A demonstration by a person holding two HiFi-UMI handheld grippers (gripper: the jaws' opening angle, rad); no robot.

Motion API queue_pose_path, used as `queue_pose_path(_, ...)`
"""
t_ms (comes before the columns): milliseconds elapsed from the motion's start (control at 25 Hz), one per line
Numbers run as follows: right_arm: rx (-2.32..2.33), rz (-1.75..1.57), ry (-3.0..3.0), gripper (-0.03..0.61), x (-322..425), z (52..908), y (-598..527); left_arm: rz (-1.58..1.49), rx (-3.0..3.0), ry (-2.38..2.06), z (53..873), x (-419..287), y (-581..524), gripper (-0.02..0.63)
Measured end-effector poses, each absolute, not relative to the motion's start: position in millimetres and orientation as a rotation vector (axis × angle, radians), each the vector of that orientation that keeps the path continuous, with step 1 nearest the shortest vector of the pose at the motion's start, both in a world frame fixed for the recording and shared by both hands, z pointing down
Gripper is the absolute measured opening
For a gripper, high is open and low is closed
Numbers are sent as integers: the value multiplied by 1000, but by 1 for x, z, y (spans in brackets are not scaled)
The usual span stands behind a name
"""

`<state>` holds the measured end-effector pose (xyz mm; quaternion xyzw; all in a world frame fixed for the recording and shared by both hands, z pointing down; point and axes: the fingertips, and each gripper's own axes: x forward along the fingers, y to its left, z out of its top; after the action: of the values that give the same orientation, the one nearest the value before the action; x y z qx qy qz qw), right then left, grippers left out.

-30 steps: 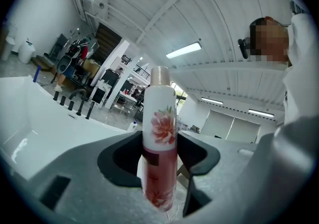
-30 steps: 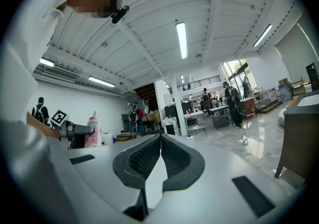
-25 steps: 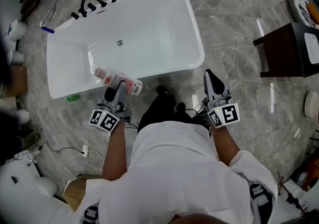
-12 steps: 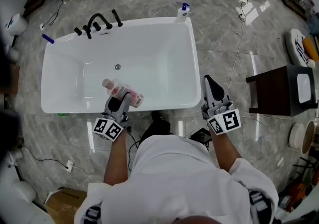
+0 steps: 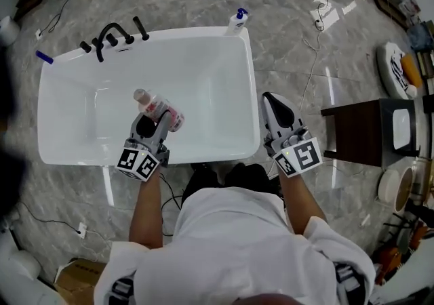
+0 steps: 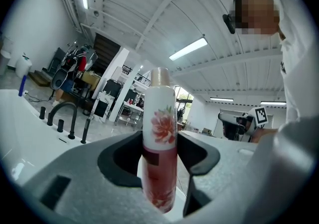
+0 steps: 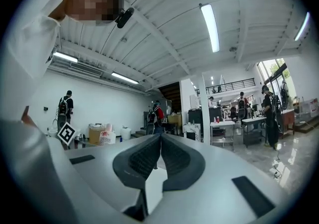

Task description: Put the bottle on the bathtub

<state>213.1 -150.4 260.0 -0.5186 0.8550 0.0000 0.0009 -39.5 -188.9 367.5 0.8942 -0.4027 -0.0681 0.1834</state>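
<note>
A white-and-pink bottle (image 5: pixel 157 107) with a flower print is held over the near side of the white bathtub (image 5: pixel 210 80). My left gripper (image 5: pixel 150 124) is shut on its lower body. In the left gripper view the bottle (image 6: pixel 159 143) stands upright between the dark pads of the left gripper (image 6: pixel 159 161). Beyond it run the tub's white rim (image 6: pixel 22 128) and the black faucet (image 6: pixel 62 116). My right gripper (image 5: pixel 274 108) hangs just outside the tub's right end. Its jaws are pressed together with nothing in them, as the right gripper view shows (image 7: pixel 160 156).
A black faucet set (image 5: pixel 112 34) stands on the tub's far left rim, and a white pump bottle with a blue top (image 5: pixel 237 21) on its far right corner. A dark side table (image 5: pixel 363 131) stands to the right. Cables (image 5: pixel 313 59) trail over the grey marble floor.
The person has stepped up to the tub. My left gripper has carried the bottle from the near rim to over the basin. The right gripper came along, still shut.
</note>
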Motion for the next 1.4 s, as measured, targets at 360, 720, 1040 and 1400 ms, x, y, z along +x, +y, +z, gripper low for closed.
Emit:
queue_pose_path(360,-1426,-145,2736,14,265,310,-259,-228,2445,-1295,373,19,-275,221)
queue_pose_path(720,-1166,-217,2860,14,278,324,-359,-271,2314,-1446,378,82,-339,221)
queue_pose_path(1040,-1383,-241,2817,14,293,399,-417,-130,2428,-1504,414,115,-402,221)
queue_pose_path(1400,-1430,-321,2820,14,294,471,-474,-109,2423,-1569,473,127,-463,221)
